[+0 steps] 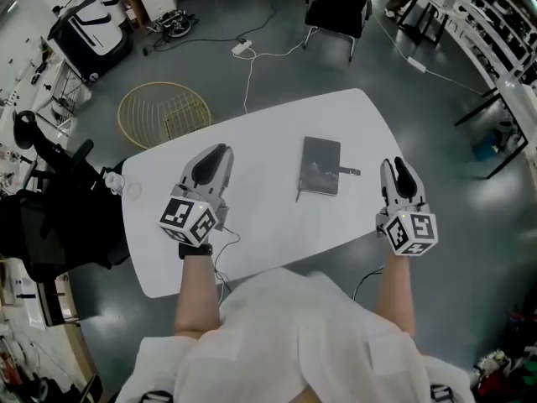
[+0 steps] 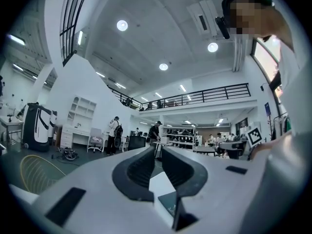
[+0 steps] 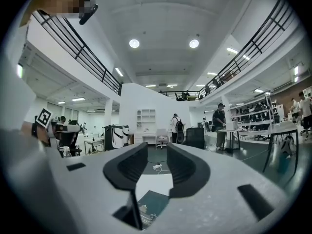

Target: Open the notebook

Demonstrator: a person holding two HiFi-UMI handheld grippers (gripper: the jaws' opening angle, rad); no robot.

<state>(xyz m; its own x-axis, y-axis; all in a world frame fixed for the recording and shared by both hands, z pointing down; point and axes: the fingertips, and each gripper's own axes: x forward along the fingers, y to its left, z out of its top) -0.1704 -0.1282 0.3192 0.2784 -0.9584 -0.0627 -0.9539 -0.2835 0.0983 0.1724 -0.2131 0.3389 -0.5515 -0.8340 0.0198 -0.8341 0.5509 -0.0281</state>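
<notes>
A dark grey notebook (image 1: pixel 320 166) lies closed on the white table (image 1: pixel 260 242), with a small dark tab (image 1: pixel 350 172) sticking out of its right side. My left gripper (image 1: pixel 220 152) hovers to the notebook's left, jaws a narrow gap apart and nothing between them. My right gripper (image 1: pixel 399 165) is at the table's right edge, to the notebook's right, open and empty. In the left gripper view the left gripper (image 2: pixel 157 152) shows a corner of the notebook (image 2: pixel 168 204) below its jaws. The right gripper (image 3: pixel 157 152) sees the notebook (image 3: pixel 151 204) low between its jaws.
A small white round object (image 1: pixel 132 190) sits at the table's left corner. On the floor beyond are a gold wire basket (image 1: pixel 164 112), a power strip with cable (image 1: pixel 243 47) and a black chair (image 1: pixel 340 7). A black bag (image 1: pixel 50 217) stands left of the table.
</notes>
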